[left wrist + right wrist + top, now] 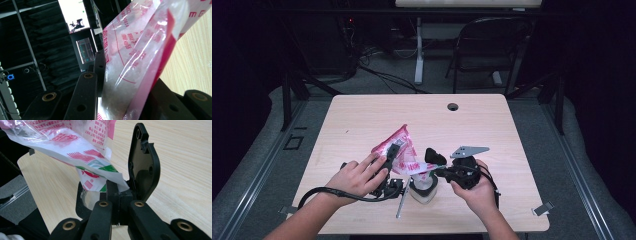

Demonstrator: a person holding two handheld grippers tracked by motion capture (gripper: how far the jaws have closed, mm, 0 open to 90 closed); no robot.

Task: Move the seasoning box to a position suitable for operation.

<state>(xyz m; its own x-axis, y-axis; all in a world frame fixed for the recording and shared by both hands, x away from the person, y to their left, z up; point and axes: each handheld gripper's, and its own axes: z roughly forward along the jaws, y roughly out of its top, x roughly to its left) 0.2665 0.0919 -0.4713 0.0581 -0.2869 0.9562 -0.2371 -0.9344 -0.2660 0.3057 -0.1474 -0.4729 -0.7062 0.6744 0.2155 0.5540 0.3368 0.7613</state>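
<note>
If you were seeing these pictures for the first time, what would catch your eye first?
The red-and-white plastic bag stands out, stretched between both grippers above the middle of the wooden table. The left gripper clamps one end, the right gripper pinches a corner. Beneath it sits a clear jar with its black flip lid open.

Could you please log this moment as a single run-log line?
left gripper: shut on bag | right gripper: shut on bag corner | bag: tilted over open jar | table: spoon beside jar
</note>
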